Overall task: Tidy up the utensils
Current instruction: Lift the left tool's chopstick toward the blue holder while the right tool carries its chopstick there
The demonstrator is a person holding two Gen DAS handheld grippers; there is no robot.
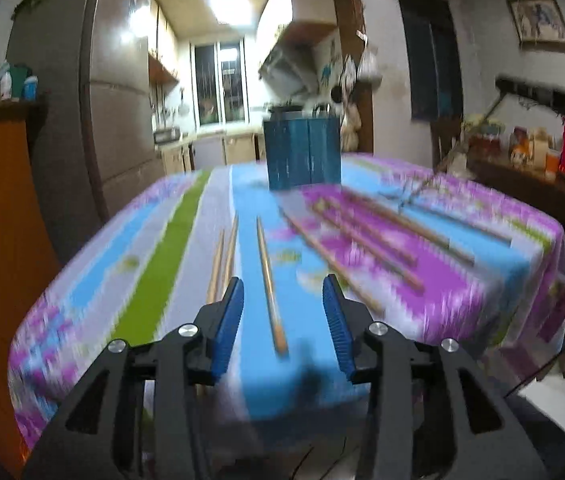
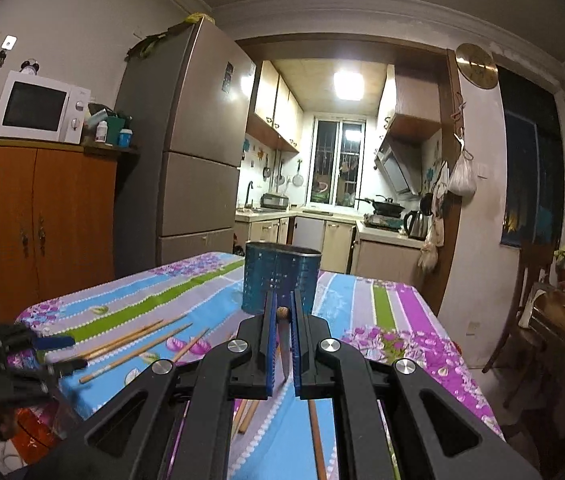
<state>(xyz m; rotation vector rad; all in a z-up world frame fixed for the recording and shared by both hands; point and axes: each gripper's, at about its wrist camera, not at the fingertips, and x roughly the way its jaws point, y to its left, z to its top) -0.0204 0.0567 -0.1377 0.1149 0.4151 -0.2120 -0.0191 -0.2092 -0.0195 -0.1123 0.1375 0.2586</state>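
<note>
**Chopsticks waiting, one utensil already gripped**

The left tool (image 1: 282,300) is hovering wide open over a light, stiff chopstick (image 1: 269,280) lying on the bench (image 1: 170,248); mid-shaft is probably the best hold. The right tool (image 2: 282,320) is clamping a thin pointed utensil (image 2: 283,354), possibly a knife, before the blue utensil holder (image 2: 281,278).

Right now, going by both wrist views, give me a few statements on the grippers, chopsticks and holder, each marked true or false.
1. The right gripper has its fingers shut on a chopstick. True.
2. The left gripper is shut on a chopstick. False: its fingers are open, held above a loose chopstick.
3. The blue utensil holder stands upright on the striped tablecloth. True.
4. The holder is full of chopsticks. False: none show above its rim.
5. Every chopstick is put away. False: several lie on the cloth.
</note>
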